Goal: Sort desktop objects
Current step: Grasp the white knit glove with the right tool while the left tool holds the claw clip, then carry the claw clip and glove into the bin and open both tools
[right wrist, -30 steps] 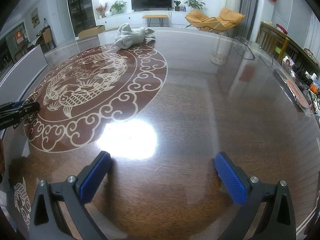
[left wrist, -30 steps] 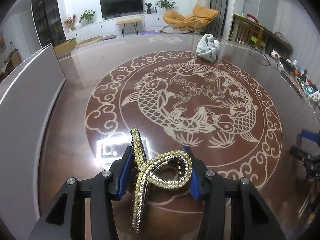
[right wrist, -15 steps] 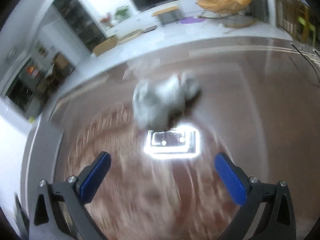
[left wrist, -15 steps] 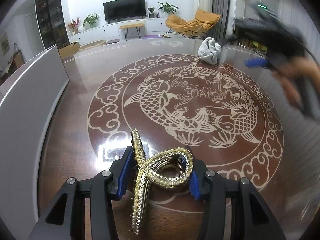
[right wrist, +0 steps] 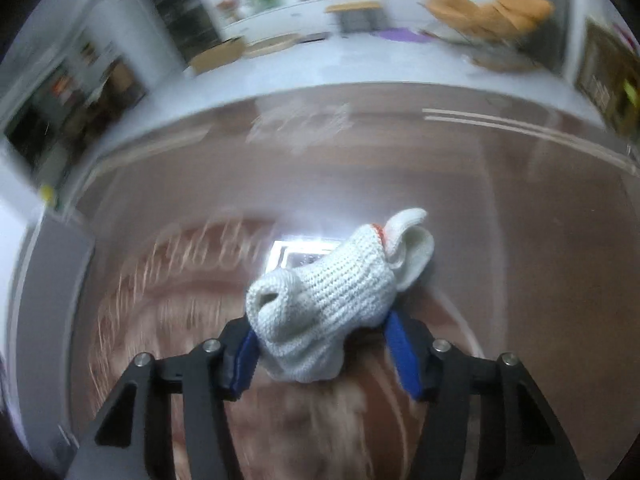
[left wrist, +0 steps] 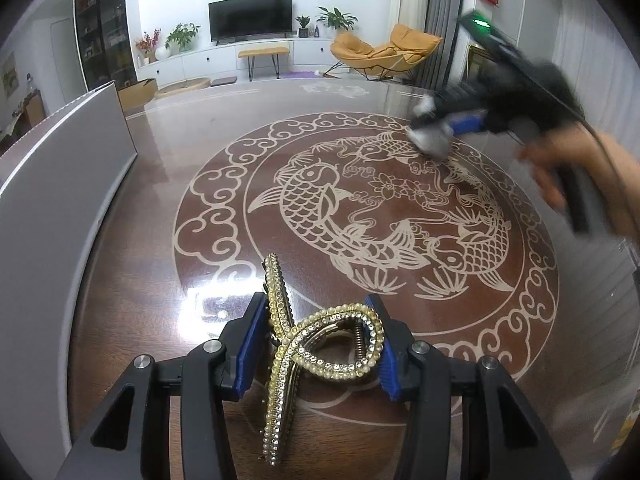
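So both hands are busy here. The left gripper (left wrist: 314, 346) is clamped on a gold hair clip (left wrist: 308, 344), one pad on each side of the loop end, with the long jewelled arm poking out ahead of and below the fingers, over the table (left wrist: 160, 184). The right gripper (right wrist: 326, 354) is closing on a white knit glove (right wrist: 328, 304); the bundle sits right between the blue pads and bulges out past the tips, with the left pad already buried in the fabric. Looks like the pick-up step for the glove, clip already in hand. Next I'd guess it needs a firm squeeze before lifting, since soft knit can slip, then both go to wherever they get sorted.
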